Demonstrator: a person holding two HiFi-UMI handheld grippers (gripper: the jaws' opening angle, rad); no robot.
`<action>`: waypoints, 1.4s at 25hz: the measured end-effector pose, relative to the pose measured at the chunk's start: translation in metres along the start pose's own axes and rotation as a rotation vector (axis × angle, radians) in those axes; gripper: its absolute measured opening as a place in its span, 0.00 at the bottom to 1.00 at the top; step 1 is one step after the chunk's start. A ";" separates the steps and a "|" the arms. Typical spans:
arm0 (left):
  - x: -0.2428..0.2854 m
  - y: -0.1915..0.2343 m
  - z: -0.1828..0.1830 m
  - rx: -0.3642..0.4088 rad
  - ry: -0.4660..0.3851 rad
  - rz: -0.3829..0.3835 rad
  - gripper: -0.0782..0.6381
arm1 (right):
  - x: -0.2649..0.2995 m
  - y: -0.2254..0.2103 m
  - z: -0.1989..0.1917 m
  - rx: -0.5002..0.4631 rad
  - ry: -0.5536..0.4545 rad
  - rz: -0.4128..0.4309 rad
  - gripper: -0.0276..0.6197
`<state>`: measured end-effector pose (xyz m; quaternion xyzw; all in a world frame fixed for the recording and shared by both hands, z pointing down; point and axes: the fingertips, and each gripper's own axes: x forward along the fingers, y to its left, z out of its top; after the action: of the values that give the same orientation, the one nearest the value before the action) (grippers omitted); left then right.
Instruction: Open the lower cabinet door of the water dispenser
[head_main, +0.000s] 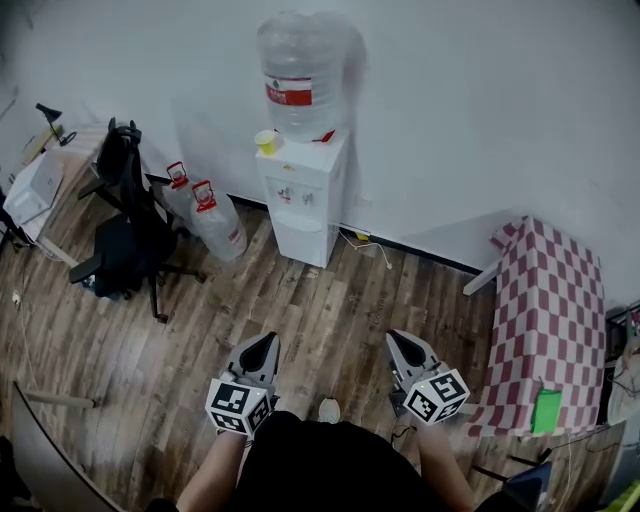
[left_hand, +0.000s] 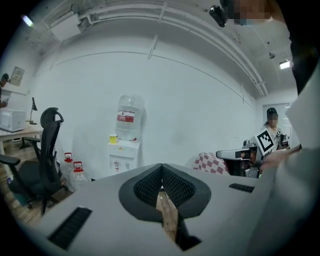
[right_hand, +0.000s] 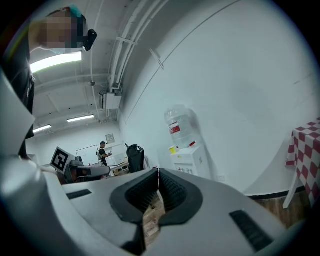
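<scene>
Standing white dispenser (head_main: 300, 190), door (head_main: 301, 240) seemingly shut

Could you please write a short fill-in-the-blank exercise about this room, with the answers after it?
The cup on top of the water dispenser is ____. ____ spare bottles stand on the floor beside it. The left gripper and the right gripper are both ____, holding nothing.
Answers: yellow; two; shut.

Bare floor (head_main: 330, 310) lies open ahead of the left gripper (head_main: 263, 343) and right gripper (head_main: 396, 341) up to the water dispenser (head_main: 300, 205). An office chair (head_main: 125, 235) and bottles (head_main: 218, 228) stand ahead-left; a checked table (head_main: 555, 320) flanks the right.
</scene>
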<state>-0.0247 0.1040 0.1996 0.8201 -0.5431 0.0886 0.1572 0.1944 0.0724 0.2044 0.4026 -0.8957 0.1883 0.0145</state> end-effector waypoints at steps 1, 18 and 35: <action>0.005 -0.001 0.001 0.001 -0.002 0.002 0.13 | 0.000 -0.005 -0.001 0.003 0.004 -0.002 0.08; 0.068 0.006 0.008 0.006 0.028 -0.025 0.13 | 0.022 -0.054 0.004 0.040 0.011 -0.039 0.08; 0.218 0.099 0.046 0.001 0.106 -0.156 0.13 | 0.163 -0.123 0.040 0.056 0.053 -0.136 0.08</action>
<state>-0.0311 -0.1364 0.2414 0.8541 -0.4684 0.1196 0.1920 0.1783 -0.1326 0.2361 0.4575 -0.8601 0.2223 0.0398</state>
